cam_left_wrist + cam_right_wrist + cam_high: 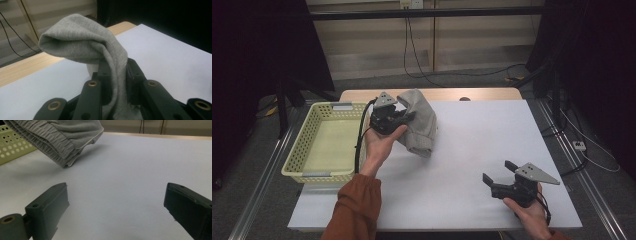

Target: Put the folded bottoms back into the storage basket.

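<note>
While a folded grey cloth (418, 122) hangs just above the white table (472, 150) beside a yellow basket (307, 150), the left gripper (404, 117) clamps it; the right gripper (498, 172) rests apart, jaws spread and empty.

The room is dim, with black corners left and right in the high view, while the white surface (472, 150) catches soft light from above and stays evenly bright without glare. Shadows are faint: a pale smudge lies under the hanging grey cloth (62, 140) in the right gripper view. The high view is a little grainy but sharp enough. In the left gripper view the black fingers (92, 97) sit close and soft, the cloth's weave crisper. In the right gripper view the near fingers (47, 207) blur slightly at the edges.
</note>
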{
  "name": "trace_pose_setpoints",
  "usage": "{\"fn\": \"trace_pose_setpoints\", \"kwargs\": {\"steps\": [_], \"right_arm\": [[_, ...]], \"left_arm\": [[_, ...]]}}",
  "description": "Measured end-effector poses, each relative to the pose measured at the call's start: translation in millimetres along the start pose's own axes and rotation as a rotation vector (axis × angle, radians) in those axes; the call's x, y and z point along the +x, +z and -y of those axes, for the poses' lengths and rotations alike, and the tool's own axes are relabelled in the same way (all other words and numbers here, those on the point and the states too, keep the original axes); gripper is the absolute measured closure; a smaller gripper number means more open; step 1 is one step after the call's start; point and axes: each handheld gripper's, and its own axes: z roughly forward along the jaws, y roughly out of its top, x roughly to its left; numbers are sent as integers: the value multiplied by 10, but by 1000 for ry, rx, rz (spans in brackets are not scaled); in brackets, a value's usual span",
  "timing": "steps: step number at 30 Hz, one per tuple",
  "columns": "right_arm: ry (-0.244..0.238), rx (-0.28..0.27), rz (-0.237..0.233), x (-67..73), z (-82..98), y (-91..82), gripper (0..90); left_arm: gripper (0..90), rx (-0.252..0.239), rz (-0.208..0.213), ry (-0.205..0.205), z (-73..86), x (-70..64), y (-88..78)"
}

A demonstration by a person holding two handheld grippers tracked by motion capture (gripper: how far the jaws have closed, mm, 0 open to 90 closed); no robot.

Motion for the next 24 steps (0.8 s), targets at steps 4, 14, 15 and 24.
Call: {"fn": "trace_pose_setpoints", "kwargs": {"steps": [4,14,15,24], "right_arm": [[-3,-2,0,2,-2,-4,49],[-8,-3,-7,11,-5,-8,41],[-6,-4,-6,15,-5,-9,41],[-11,-3,-7,14,-4,-10,41]], "left_arm": [[769,-20,2,2,-2,-17,-77],[768,-36,-8,-13,13,-36,-241],[768,-32,-5,-16,12,-36,-248],[768,-54,-34,8,43,-47,-400]]}}
